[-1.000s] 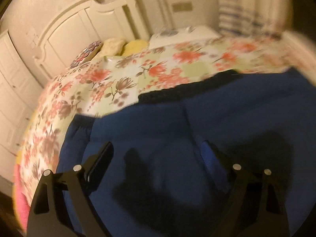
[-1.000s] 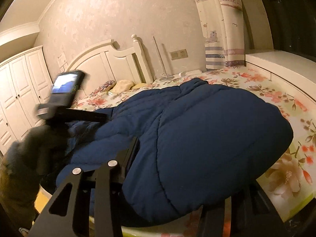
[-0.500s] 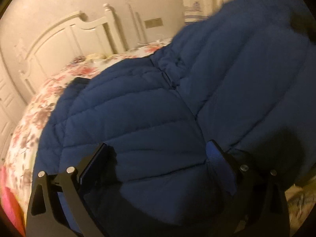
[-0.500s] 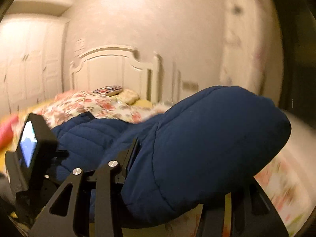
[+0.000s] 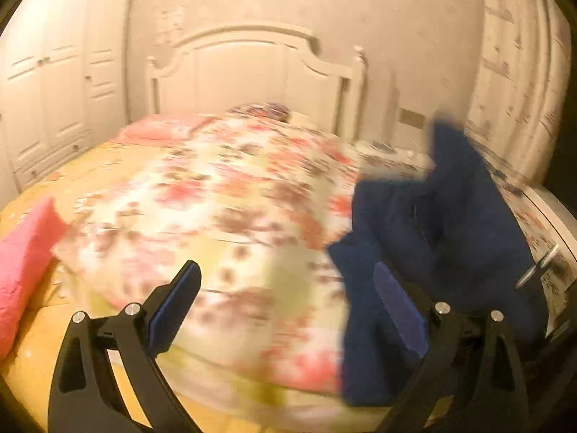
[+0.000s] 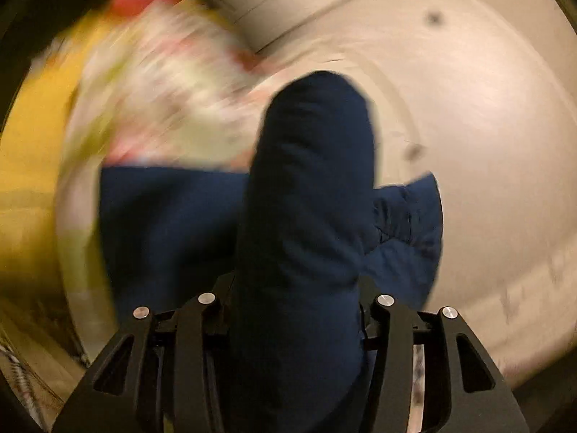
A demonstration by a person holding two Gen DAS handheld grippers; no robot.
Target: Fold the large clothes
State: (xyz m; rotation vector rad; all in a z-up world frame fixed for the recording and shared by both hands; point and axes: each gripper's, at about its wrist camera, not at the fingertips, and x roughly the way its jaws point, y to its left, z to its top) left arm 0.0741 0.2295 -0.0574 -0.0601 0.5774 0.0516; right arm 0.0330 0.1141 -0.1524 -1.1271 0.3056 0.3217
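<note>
The bed [image 5: 223,195] is filling the middle of the left wrist view, with the headboard [image 5: 252,72] standing behind it against the wall and the wardrobe [image 5: 61,72] standing to its left. A pillow [image 5: 25,263] is lying at the bed's near left edge. The jacket [image 5: 443,238] is lying bunched on the bed's right side, before the curtain [image 5: 519,65]. In the right wrist view, a fold of the jacket [image 6: 306,216] is sitting between the jaws of the right gripper [image 6: 294,303], the bed behind it to the left.
</note>
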